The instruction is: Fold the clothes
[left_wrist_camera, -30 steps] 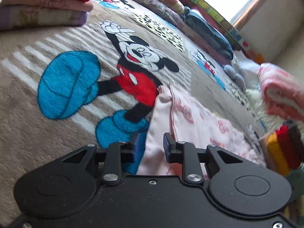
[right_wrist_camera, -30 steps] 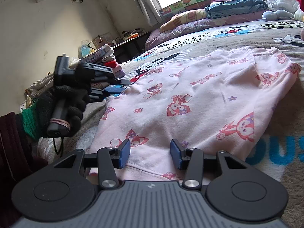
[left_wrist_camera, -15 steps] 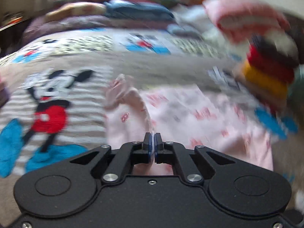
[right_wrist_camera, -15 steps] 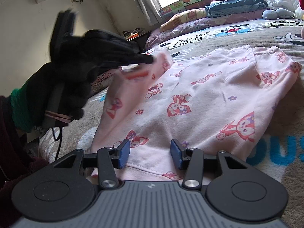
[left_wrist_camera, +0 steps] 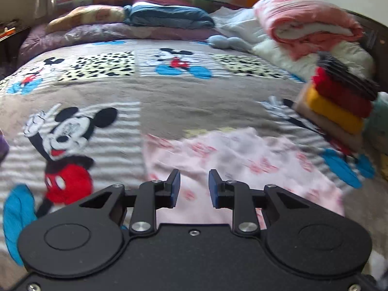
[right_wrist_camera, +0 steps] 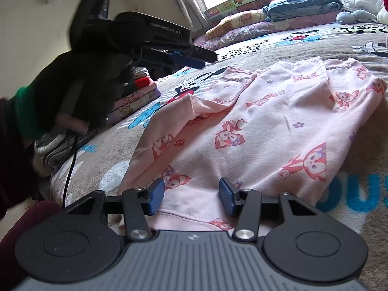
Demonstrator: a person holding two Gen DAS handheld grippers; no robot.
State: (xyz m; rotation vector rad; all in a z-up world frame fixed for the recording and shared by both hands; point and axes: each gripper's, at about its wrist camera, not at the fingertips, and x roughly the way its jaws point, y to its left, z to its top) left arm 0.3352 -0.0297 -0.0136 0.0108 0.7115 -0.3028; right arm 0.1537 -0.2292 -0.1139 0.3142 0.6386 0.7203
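A pink child's garment [right_wrist_camera: 266,126] printed with red foxes lies spread on the Mickey Mouse bedspread [left_wrist_camera: 169,97]. Its left sleeve [right_wrist_camera: 213,97] lies folded in over the body. My left gripper [left_wrist_camera: 192,184] hovers above the garment [left_wrist_camera: 242,160], its jaws opening with nothing between them. In the right wrist view a black-gloved hand holds that left gripper [right_wrist_camera: 203,60] up in the air over the garment's left side. My right gripper [right_wrist_camera: 190,191] sits low at the near hem, jaws opening slightly, the pads apart and not pressing the cloth.
A stack of folded clothes [left_wrist_camera: 339,101] in black, red and yellow stands at the right of the bed. Another folded stack [right_wrist_camera: 140,92] sits at the left edge. Pillows [left_wrist_camera: 167,17] and a rolled pink blanket [left_wrist_camera: 308,24] fill the head end.
My left gripper shut on the sleeve, carried it up and over the garment, then let go and now stands open above it. The right gripper has stayed in place.
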